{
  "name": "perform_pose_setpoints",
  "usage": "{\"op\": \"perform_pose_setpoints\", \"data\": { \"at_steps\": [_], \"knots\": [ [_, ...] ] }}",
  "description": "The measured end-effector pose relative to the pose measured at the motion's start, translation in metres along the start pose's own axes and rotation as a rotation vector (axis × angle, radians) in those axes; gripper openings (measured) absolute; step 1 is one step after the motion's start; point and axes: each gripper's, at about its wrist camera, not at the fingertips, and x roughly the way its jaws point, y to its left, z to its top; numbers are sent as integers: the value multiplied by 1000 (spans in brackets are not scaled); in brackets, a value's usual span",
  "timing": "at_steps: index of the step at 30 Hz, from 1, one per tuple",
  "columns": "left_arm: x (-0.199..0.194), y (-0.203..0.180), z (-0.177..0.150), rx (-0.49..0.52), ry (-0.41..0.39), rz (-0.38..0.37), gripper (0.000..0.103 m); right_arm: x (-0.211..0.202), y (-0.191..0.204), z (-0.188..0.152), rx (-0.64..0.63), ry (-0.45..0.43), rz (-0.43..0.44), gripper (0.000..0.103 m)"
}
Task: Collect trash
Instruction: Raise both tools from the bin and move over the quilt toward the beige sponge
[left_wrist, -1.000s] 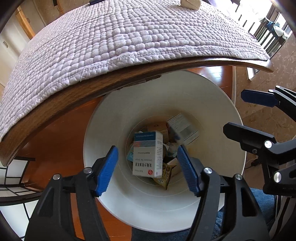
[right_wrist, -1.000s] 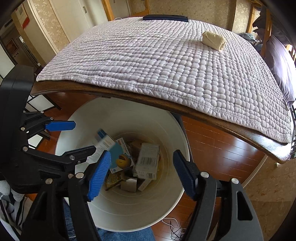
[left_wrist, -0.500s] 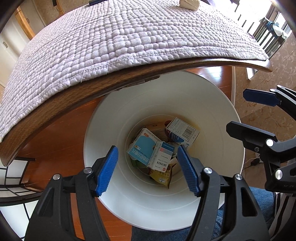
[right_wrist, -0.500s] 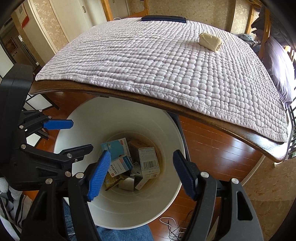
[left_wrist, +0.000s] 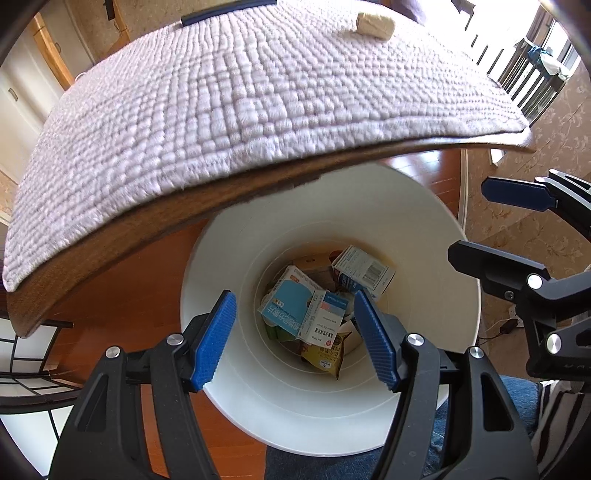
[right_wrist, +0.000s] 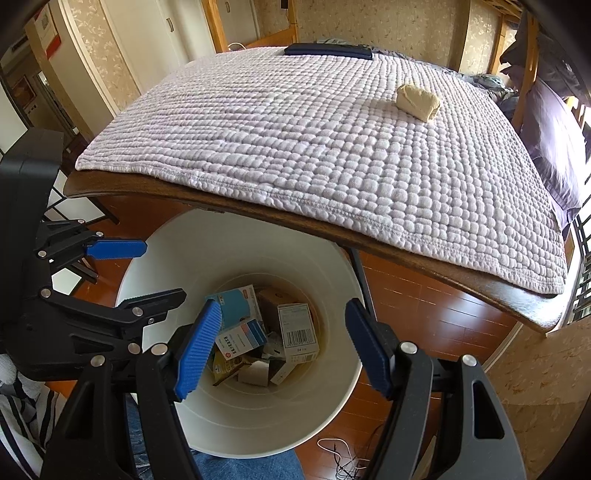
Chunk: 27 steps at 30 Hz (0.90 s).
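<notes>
Left wrist view: your left gripper (left_wrist: 295, 339) hangs over the white bin (left_wrist: 236, 373) with its blue pads parted and nothing between them. Down in the bin at about 12 o'clock from the pads lie the discarded boxes: a light blue box (left_wrist: 291, 306) overlapped by a white and red box (left_wrist: 325, 321), a yellow packet (left_wrist: 328, 350) below them at 6 o'clock, and a barcoded box (left_wrist: 364, 267) at 1 o'clock. Your right gripper (left_wrist: 491, 221) shows at 3 o'clock, likewise apart and empty.

Right wrist view: your right gripper (right_wrist: 282, 343) also points into the bin (right_wrist: 258, 424). Further off, at 12 o'clock, the quilted cover (right_wrist: 314, 147) lies on the wooden table (right_wrist: 258, 210), and a cream crumpled wad (right_wrist: 417, 101) sits on it at 1 o'clock.
</notes>
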Motion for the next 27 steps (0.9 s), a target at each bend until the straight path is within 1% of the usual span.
{"op": "perform_pose_setpoints", "data": {
  "at_steps": [4,8,9,10,11,12,13,14,15,18,20,22,25,27],
  "knots": [
    [-30,12,16,-21,-73,-17,68,-22,-7,15,-5,-65,-15,69],
    [-58,32,38,-48,-161,-10,68,-41,-25,40,-6,-137,-52,69],
    [-63,39,45,-54,-180,-7,74,-43,-32,49,-5,-152,-65,69],
    [-68,46,52,-62,-200,-3,77,-45,-39,57,-6,-165,-81,69],
    [-72,52,58,-71,-217,4,83,-46,-46,65,-6,-183,-102,71],
    [-75,59,65,-77,-237,13,86,-46,-53,72,-6,-195,-117,77],
    [-77,67,72,-79,-256,17,87,-45,-61,81,-4,-203,-122,80],
    [-79,75,79,-76,-269,25,89,-43,-68,90,-9,-208,-110,85],
    [-79,82,85,-72,-275,33,90,-41,-75,99,-14,-215,-103,87],
    [-74,104,106,-70,-291,47,92,-29,-90,124,-46,-231,-120,91],
    [-68,121,121,-82,-288,29,92,-18,-100,139,-74,-235,-125,93],
    [-61,138,135,-104,-277,7,92,-3,-110,154,-91,-217,-114,93],
    [-47,155,148,-125,-265,-9,92,13,-124,172,-71,-197,-74,93],
    [-35,165,159,-132,-254,-14,92,22,-131,183,-67,-192,-72,93]
  ]
}}
